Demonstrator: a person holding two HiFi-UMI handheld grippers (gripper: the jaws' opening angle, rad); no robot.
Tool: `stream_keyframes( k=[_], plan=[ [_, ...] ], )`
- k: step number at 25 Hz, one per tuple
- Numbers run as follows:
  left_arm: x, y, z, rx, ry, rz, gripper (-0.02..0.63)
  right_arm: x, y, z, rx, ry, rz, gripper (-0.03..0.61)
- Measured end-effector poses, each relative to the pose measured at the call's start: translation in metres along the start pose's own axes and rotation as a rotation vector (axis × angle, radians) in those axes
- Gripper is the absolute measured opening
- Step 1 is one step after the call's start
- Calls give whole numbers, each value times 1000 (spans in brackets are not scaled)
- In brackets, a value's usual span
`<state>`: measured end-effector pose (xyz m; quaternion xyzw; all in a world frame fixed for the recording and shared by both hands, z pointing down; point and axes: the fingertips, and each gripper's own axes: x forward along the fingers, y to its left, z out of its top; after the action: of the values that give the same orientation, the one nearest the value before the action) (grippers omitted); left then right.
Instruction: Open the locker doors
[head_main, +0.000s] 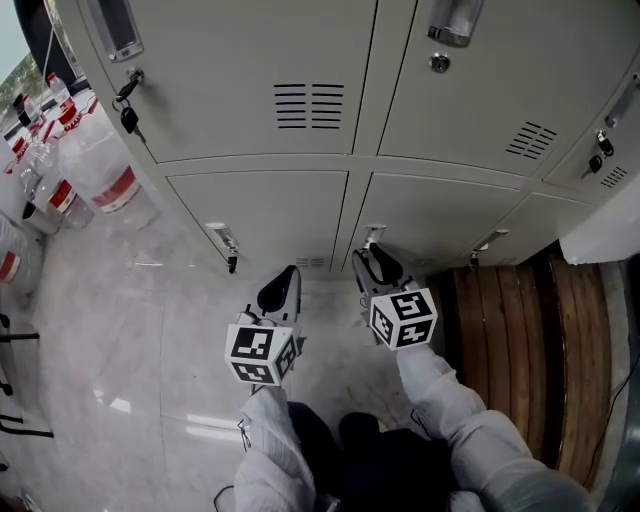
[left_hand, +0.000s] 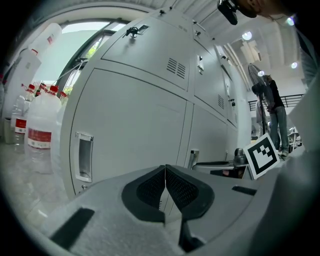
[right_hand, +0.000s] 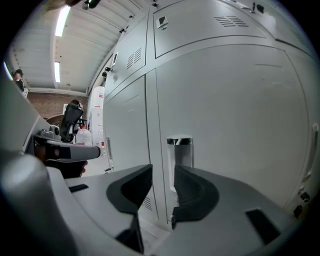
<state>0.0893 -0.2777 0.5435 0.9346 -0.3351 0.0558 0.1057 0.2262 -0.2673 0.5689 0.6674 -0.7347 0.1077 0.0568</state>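
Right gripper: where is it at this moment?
In the head view the right gripper sits near the centre, right of the left gripper, its open jaws facing the chrome handle of a bottom-row locker door.

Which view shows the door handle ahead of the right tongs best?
The right gripper view: the chrome handle sits close and face-on. The head view shows it small, from above; the left gripper view shows it edge-on.
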Motion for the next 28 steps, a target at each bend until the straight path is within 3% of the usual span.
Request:
stream_keyframes(
  k=[5, 17, 28],
  plan=[
    [-4, 7, -8, -27, 8, 7, 11, 18, -7, -3, -60, 22, -50, 118],
    [-21, 22, -15, -59, 13, 24, 11, 28, -6, 0, -9, -4, -93, 118],
    [-38, 22, -17, -75, 13, 11, 11, -12, 7, -12, -13, 17, -233, 118]
  ],
)
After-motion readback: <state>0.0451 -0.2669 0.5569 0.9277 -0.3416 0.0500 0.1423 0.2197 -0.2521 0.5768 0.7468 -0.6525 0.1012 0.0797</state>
